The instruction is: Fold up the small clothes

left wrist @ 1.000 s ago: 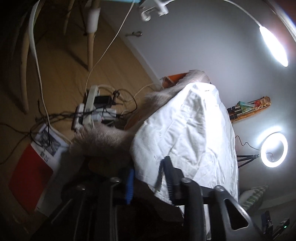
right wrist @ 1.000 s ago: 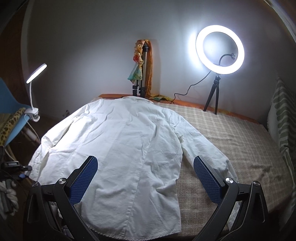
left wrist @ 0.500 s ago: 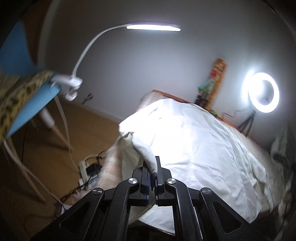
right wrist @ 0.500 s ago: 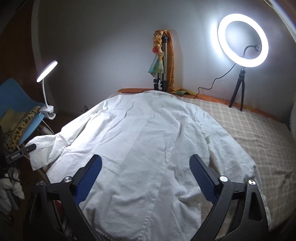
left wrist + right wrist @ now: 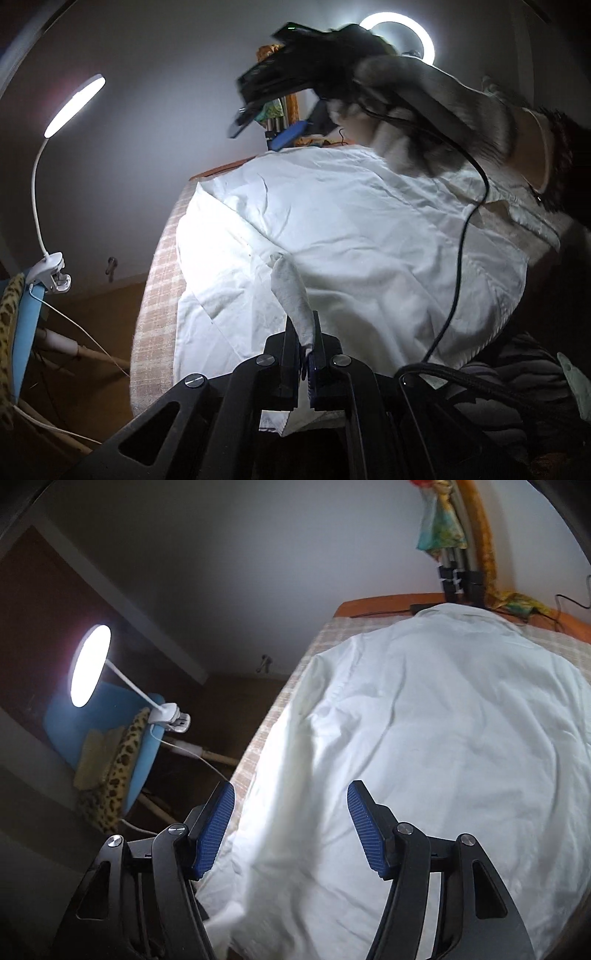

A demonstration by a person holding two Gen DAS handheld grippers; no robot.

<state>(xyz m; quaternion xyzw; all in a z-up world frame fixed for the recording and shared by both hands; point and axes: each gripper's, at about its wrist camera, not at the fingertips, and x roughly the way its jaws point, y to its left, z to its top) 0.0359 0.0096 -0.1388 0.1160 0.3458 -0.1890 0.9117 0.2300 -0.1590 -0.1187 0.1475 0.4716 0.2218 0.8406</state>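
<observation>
Left hand-held gripper (image 5: 306, 345): we have it clamped on the sleeve cuff (image 5: 295, 295) of the white shirt (image 5: 351, 229).
Right hand-held gripper (image 5: 290, 827): jaws spread wide, nothing held, hovering over the shirt's left side.
Shirt position: spread flat, back up, on the bed (image 5: 258, 738).
Step in hand: we judge this the sleeve fold.
Next move: carry the cuff inward across the back; the right may pin the fold line.
Surface: checked bedcover.
Room: clip lamp (image 5: 90, 664), ring light (image 5: 424, 40), dim floor.
</observation>
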